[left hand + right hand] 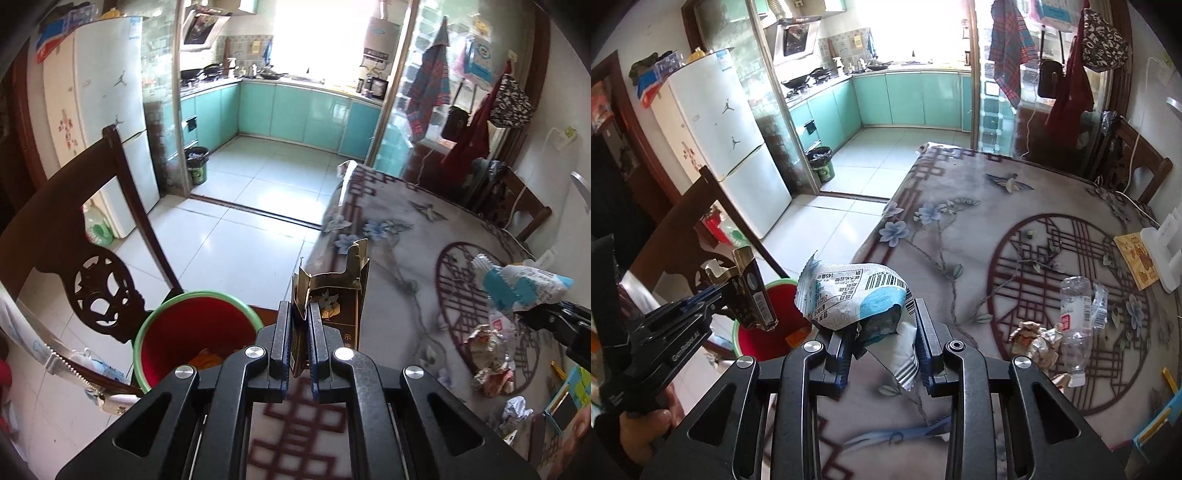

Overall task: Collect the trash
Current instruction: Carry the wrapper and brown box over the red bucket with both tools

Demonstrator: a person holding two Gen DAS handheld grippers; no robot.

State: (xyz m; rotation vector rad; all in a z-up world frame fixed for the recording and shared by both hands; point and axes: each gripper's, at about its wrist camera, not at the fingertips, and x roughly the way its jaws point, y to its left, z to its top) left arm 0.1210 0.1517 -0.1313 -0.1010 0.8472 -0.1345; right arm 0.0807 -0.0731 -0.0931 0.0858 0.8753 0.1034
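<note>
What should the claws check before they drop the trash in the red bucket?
1. Left claw grips the gold box: ok.
2. Right claw grips the white-and-blue wrapper: ok.
3. Red bucket has room: ok.
4. Gold box over the bucket: cannot tell.
5. Wrapper over the bucket: not ok, over the table.
6. Table cleared: not ok, crushed bottle and crumpled wrappers remain.

Pale floor tiles (236, 236) run into a kitchen with turquoise cabinets (295, 110) under a glaring bright window (314, 33); a white fridge (731, 140) stands beside dark carved chairs (92, 258).
</note>
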